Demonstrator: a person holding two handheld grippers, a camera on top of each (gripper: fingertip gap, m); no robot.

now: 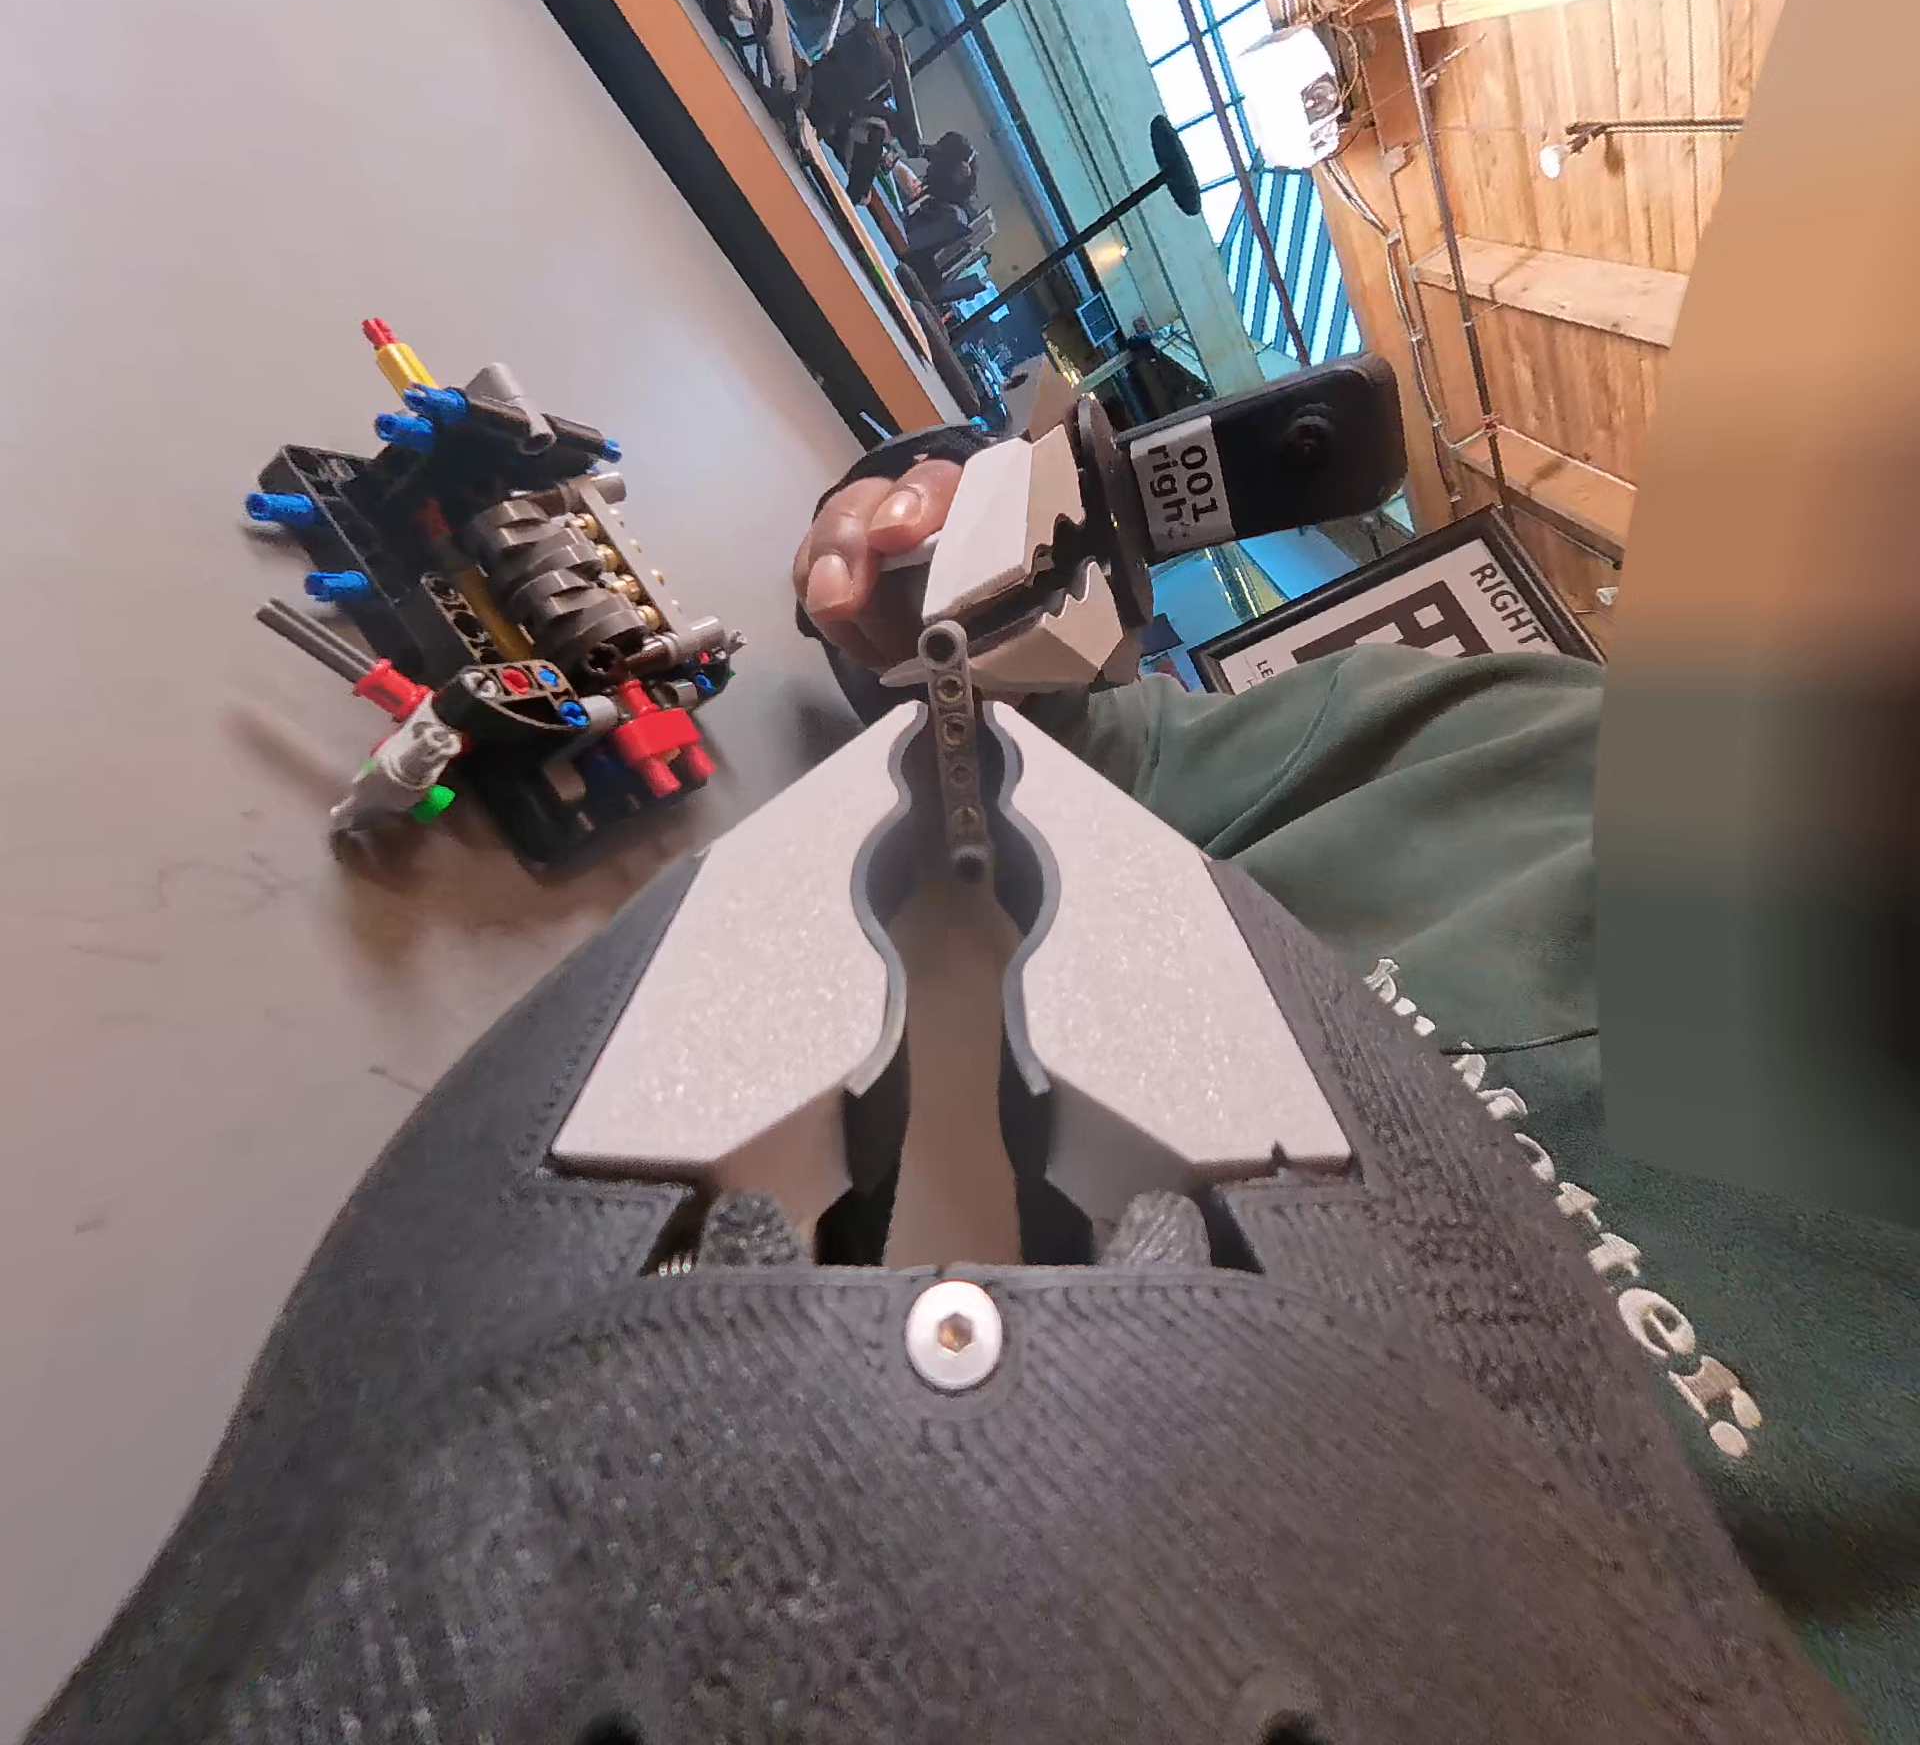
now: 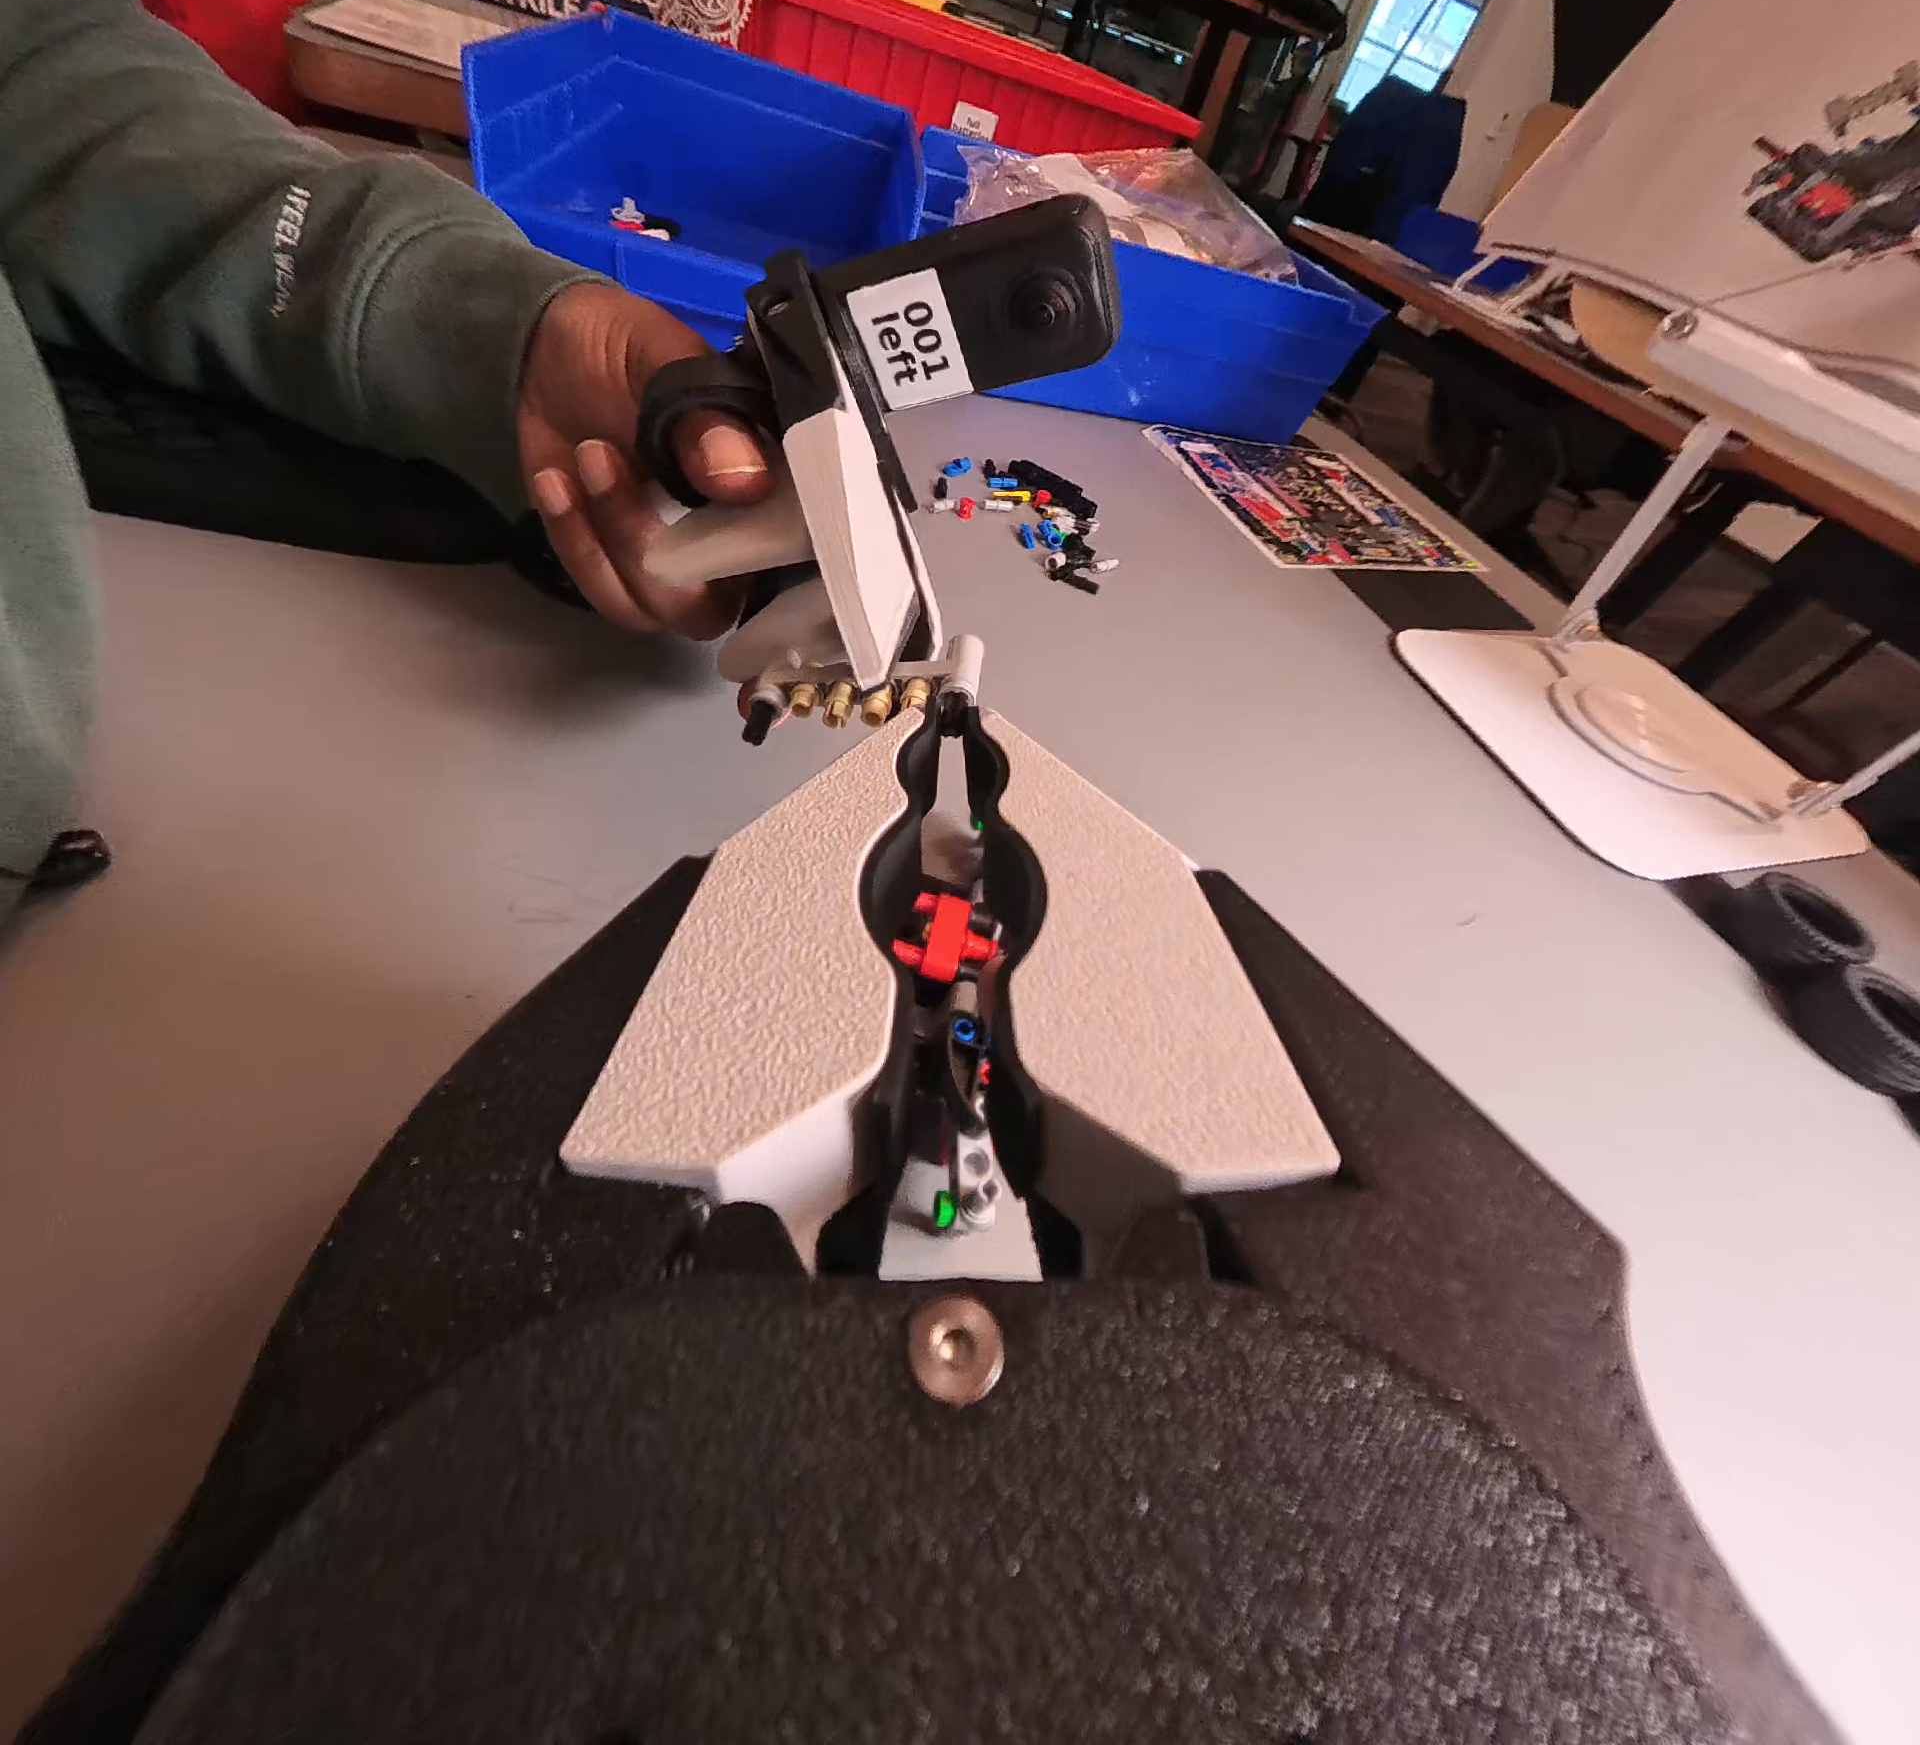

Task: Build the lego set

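Left wrist view takes in the grey counter (image 1: 260,137) first, with the part-built lego model (image 1: 499,604) resting on it well apart from both tools, a black frame bristling with blue pins, grey gear-like pieces and red connectors. Right wrist view shows the same counter (image 2: 1195,760) carrying two blue bins (image 2: 727,147), an instruction booklet on a white stand (image 2: 1621,739), a printed sheet (image 2: 1309,500), black tyres (image 2: 1829,947) at the right edge, and a scatter of loose small parts (image 2: 1029,511). Above the counter the left tool (image 1: 951,739) is clenched on a dark grey beam (image 1: 956,760) whose holes carry tan pins (image 2: 852,703), held in the air. The right tool (image 2: 951,729) meets it at the beam's end; its tips are nearly closed around a small dark piece next to a light grey connector (image 2: 961,661), though whether it truly grips that piece cannot be told from either view. Judging by this, the step in hand is fitting a connector or pin onto the beam's end hole as a sub-assembly, with the model yet to receive it. The next move likely calls for keeping the beam steady in the left tool while the right presses squarely along the hole's axis, since any tilt could jam the piece or twist the beam out of its clamp.
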